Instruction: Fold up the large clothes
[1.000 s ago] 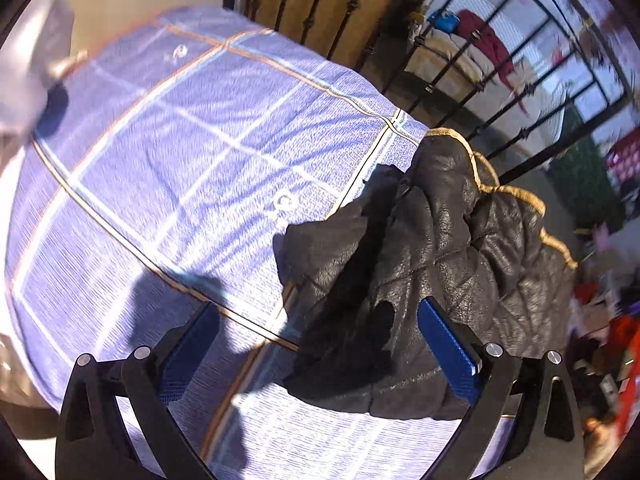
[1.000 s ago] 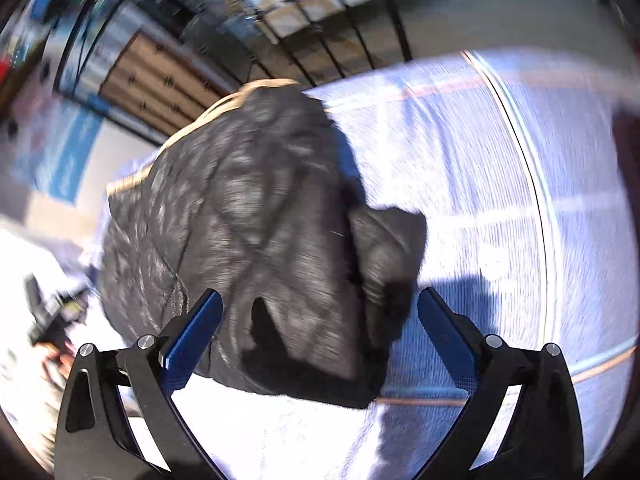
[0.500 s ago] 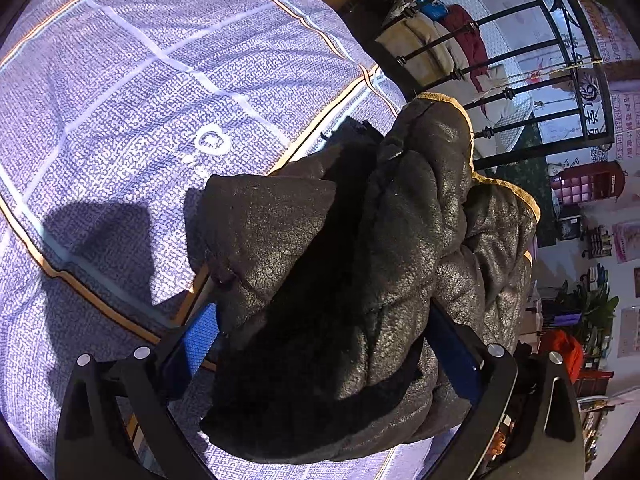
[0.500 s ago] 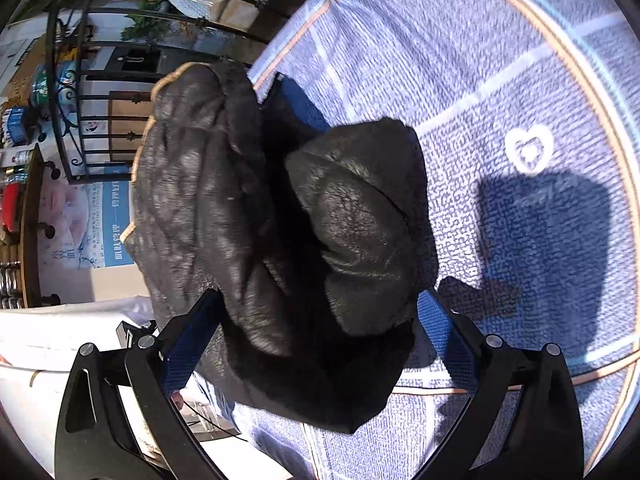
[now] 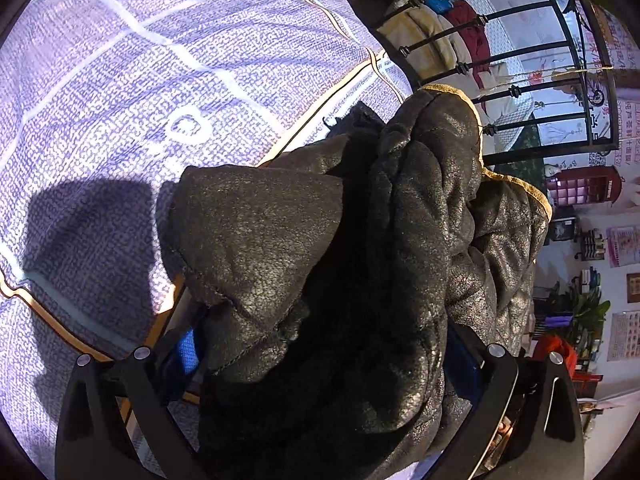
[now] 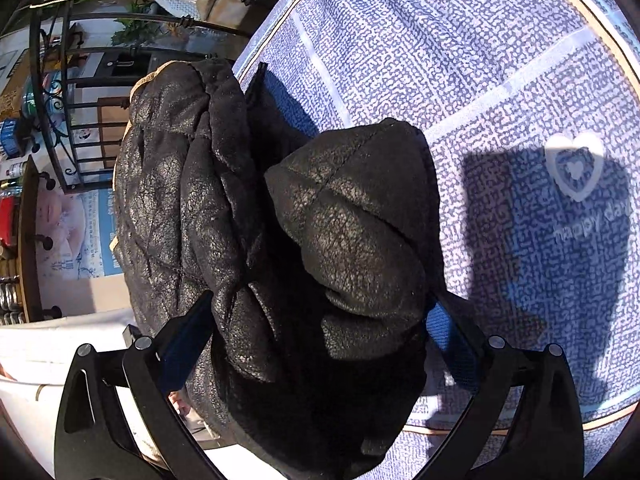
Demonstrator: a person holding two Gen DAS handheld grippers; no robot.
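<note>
A black quilted jacket [image 5: 360,264] with a tan trimmed edge lies bunched at the edge of a blue checked bedspread [image 5: 120,80]. My left gripper [image 5: 320,360] stands wide open with the jacket's bulk between its blue-padded fingers. In the right wrist view the same jacket [image 6: 280,240] fills the middle, and my right gripper [image 6: 316,328] is also wide open around its folds. The fingertips of both grippers are partly hidden by the fabric. I cannot tell whether the pads touch it.
The bedspread [image 6: 500,100] spreads beyond the jacket, with a heart print [image 6: 574,166]. A black iron railing [image 5: 520,60] stands past the bed's edge, with piled bedding and shelves behind it. A white surface [image 6: 60,360] lies at the lower left of the right wrist view.
Both grippers have moved in closer to the jacket, which now sits between their open fingers and fills more of each view.
</note>
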